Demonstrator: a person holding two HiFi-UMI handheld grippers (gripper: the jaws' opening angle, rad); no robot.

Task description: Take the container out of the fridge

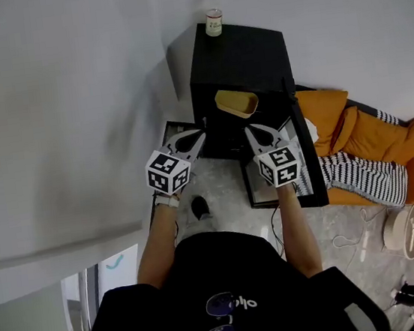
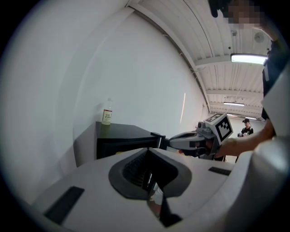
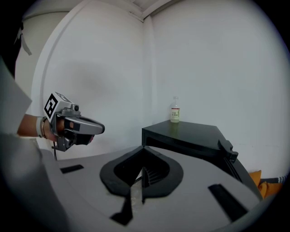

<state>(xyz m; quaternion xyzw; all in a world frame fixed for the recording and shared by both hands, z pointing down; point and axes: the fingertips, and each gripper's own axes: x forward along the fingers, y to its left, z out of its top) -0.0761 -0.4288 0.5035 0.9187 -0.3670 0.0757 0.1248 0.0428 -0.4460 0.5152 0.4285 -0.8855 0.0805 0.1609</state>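
Nearby, left gripper (image 1: pixel 200 134): jaws closed tip to tip, empty, held before the fridge.
Right gripper (image 1: pixel 249 128): jaws likewise together, empty, level with the left.
Container (image 1: pixel 236 102): yellow, inside the open fridge (image 1: pixel 241 54), just beyond and between both tips, untouched.
Door (image 1: pixel 310 156): swung out to the right.
Bottle (image 1: pixel 214 22): upright on the fridge top, near its back edge.

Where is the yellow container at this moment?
In the head view, the yellow container sits inside the open black fridge, near its top, just beyond the left claw and the right claw.
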